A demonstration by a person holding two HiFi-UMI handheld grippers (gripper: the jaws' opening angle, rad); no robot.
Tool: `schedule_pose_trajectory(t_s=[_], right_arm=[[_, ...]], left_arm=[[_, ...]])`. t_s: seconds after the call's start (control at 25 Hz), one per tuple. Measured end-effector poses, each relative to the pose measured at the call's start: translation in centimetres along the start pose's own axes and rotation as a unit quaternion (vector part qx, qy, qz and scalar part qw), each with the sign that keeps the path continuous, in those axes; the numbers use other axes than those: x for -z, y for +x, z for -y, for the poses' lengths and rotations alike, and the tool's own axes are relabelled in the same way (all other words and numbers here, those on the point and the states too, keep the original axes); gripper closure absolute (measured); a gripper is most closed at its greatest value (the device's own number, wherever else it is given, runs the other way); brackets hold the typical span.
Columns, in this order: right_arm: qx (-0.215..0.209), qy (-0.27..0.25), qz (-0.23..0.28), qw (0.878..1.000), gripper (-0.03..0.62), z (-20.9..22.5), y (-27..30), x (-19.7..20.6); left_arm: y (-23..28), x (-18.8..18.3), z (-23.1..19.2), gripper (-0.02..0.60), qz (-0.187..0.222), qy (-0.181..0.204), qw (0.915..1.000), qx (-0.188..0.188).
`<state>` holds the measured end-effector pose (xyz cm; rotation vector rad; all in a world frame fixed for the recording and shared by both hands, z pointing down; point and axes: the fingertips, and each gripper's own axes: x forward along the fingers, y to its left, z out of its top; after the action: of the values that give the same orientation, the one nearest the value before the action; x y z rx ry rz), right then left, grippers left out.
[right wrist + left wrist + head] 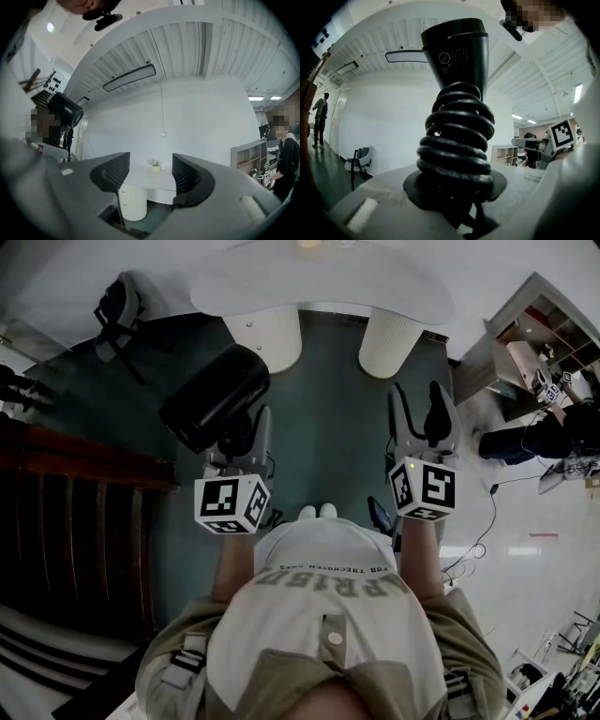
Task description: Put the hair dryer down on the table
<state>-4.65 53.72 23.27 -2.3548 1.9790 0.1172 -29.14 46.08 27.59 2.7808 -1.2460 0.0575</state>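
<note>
Two grippers: both held up in front of the person, side by side and well apart.
Left gripper (239,442): jaws pinching the dryer (216,395) low on its handle, so it's properly held, not just resting there.
Dryer: black, the fat barrel sticking out ahead of the left jaws. It's up in the air over the floor (328,409), short of the table's near edge and roughly in line with the left leg (267,334). Not touching the table at all.
Cord (457,145): black, wound in tight loops round the handle, from the jaws up to where the barrel starts.
Right gripper (422,423): jaws spread wide, nothing between them. Looking along it you just see the table through the gap.
Table (319,282): white, curvy top on two fat round white legs, straight ahead of both grippers. Small yellow pot (155,167) sitting back toward its far edge.
Chair (117,310): dark one off to the left of the table, standing on the floor.
Background: a few people over by the shelves (251,157) on the right.
</note>
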Motion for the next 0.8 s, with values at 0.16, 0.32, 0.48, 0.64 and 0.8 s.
schedule_pose_trajectory(t_s=[0.16,0.32,0.48,0.64,0.8], right_arm=[[-0.011,-0.004,-0.003,1.000,0.253,0.1,0.4,0.2],[-0.015,-0.003,-0.007,1.000,0.249,0.4,0.7,0.5],[-0.016,0.000,-0.013,1.000,0.249,1.5,1.0,0.8],[-0.018,0.004,-0.020,1.000,0.249,2.7,1.4,1.2],[-0.017,0.011,-0.027,0.999,0.249,3.8,1.8,2.0]], left_arm=[[0.3,0.0,0.1,0.439,-0.001,0.000,1.0000,-0.004],[0.8,0.0,0.2,0.439,-0.004,-0.002,1.0000,-0.008],[1.6,-0.1,0.6,0.439,-0.008,-0.001,0.9999,-0.010],[2.5,-0.2,1.3,0.439,-0.012,0.001,0.9998,-0.013],[3.0,0.4,2.0,0.439,-0.019,-0.001,0.9997,-0.011]])
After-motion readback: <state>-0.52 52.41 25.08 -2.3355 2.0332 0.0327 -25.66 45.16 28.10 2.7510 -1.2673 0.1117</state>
